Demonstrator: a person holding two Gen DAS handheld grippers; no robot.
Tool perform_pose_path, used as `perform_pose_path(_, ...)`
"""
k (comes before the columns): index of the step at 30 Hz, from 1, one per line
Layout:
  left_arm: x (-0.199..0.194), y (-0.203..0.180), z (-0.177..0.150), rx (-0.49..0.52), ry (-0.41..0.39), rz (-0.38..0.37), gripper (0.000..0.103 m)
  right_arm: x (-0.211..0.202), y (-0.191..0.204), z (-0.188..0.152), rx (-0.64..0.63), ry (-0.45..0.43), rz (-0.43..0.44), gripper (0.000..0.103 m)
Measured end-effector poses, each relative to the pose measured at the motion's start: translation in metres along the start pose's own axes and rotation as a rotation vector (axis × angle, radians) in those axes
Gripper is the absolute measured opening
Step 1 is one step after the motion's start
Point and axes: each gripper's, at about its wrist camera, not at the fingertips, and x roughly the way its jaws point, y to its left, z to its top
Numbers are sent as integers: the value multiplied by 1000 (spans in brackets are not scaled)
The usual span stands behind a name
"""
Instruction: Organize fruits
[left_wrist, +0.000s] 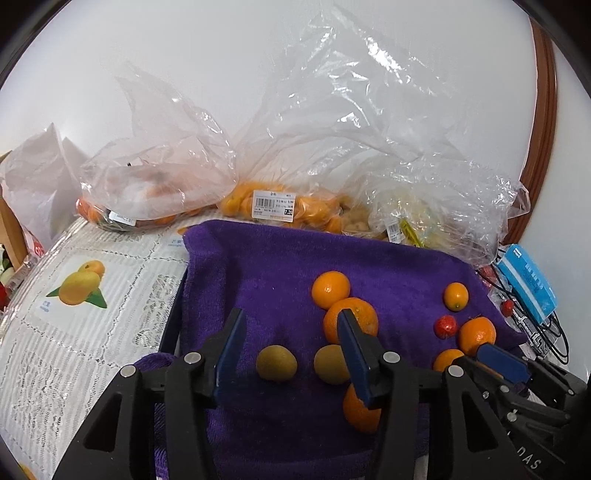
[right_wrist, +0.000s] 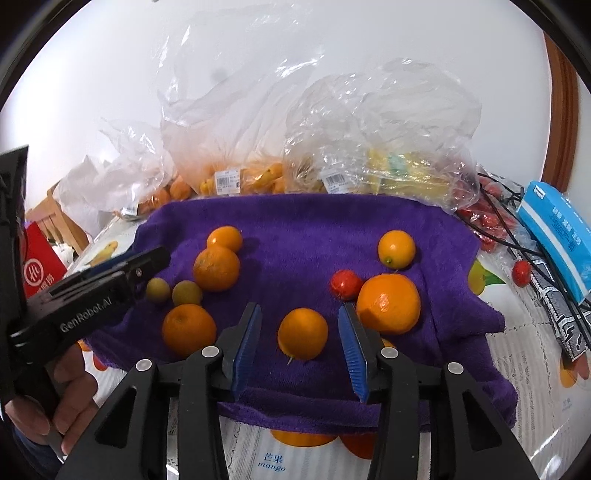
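Oranges (right_wrist: 216, 268), two green fruits (left_wrist: 276, 362) and a red fruit (right_wrist: 345, 283) lie scattered on a purple towel (right_wrist: 295, 236) spread on the surface, with bagged fruit (left_wrist: 273, 205) behind it. The left tool (left_wrist: 291, 347) hangs wide open over the green fruits, one beside each finger, holding nothing. The right tool (right_wrist: 301, 341) is also wide, an orange (right_wrist: 303, 334) lying untouched between its blue pads (right_wrist: 245, 345).

The left black two-finger gripper with blue pads (left_wrist: 290, 354) hangs low, jaws spread wide; the right black blue-padded gripper (right_wrist: 301, 349) likewise gapes, tilted downward.
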Motion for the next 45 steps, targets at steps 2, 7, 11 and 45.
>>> perform_pose_path(2,-4,-1,0,6,-19,6,51,0,2,-1,-3,6,5,44)
perform_pose_path(7,-15,-2,-3,8,-40,7,54,-9,6,-5,-17,-6,-3,49)
perform_pose_path(11,-28,-7,-9,31,-40,13,56,-24,6,-7,9,-26,5,51)
perform_pose_path(45,-282,-43,-33,100,-107,-60,81,-306,18,-66,142,-220,-232,94)
